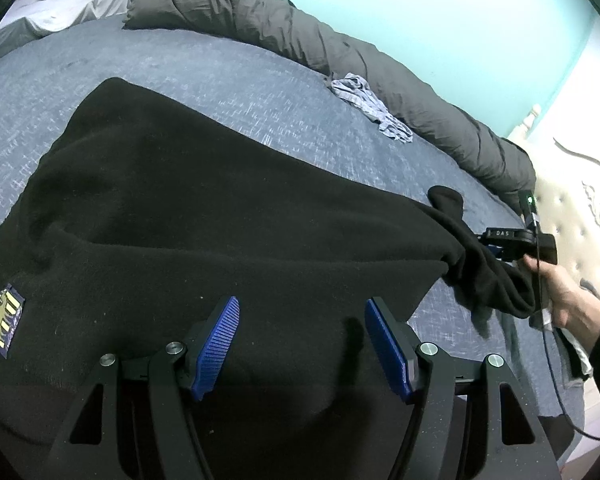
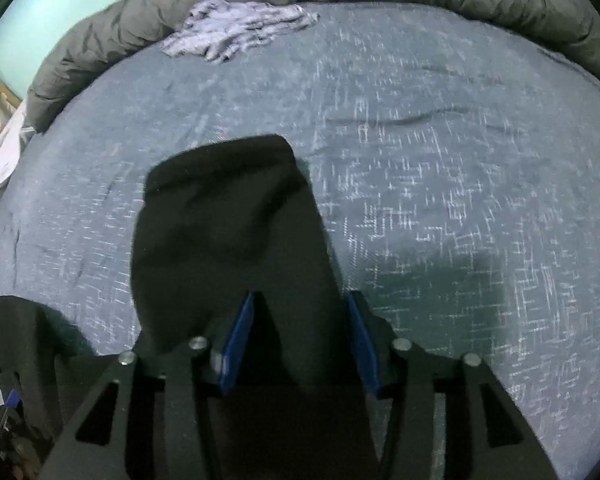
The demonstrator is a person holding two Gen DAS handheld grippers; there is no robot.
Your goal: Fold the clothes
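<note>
A black fleece garment (image 1: 204,208) lies spread on the blue-grey bed sheet (image 1: 228,76), with a yellow and blue patch (image 1: 4,320) at its left edge. My left gripper (image 1: 302,320) hovers open just over its near hem, nothing between the blue pads. At the right, the garment's sleeve (image 1: 484,276) is lifted and draped over my right gripper (image 1: 508,236), which a hand (image 1: 564,296) holds. In the right wrist view the sleeve (image 2: 228,220) runs forward between the blue pads of the right gripper (image 2: 300,300), which is shut on it, cuff end above the sheet (image 2: 440,160).
A rolled dark grey duvet (image 1: 300,28) lines the far side of the bed. A crumpled light blue-grey garment (image 1: 364,104) (image 2: 236,32) lies against it. White bedding (image 1: 60,4) sits at the far left. A padded cream headboard (image 1: 580,220) stands at the right.
</note>
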